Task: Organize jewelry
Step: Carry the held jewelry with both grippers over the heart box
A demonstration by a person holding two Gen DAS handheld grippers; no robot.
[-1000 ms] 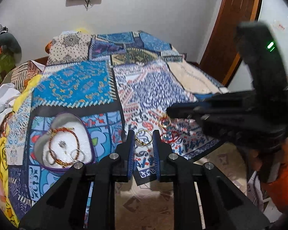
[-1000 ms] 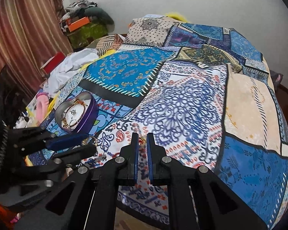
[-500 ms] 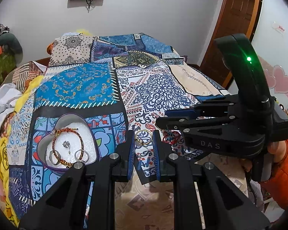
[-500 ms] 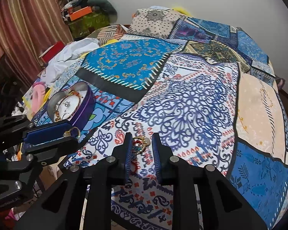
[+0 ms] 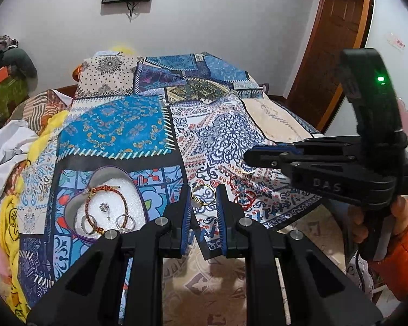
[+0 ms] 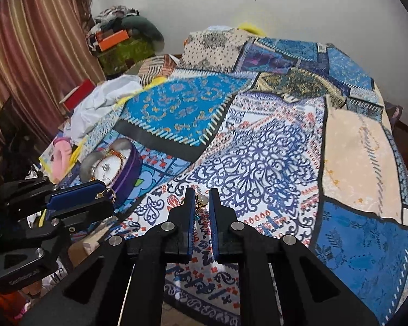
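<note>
Heart-shaped box [image 5: 106,212] on patchwork-covered bed [image 5: 117,130]

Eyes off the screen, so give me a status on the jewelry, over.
Left gripper shut on gold ring. Right gripper shut on beaded piece. Heart box open, nothing blocking it.

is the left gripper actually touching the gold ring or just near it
Touching. The right wrist view shows the gold ring pinched between the blue pads of the left gripper, its loop poking out past the tips.
</note>
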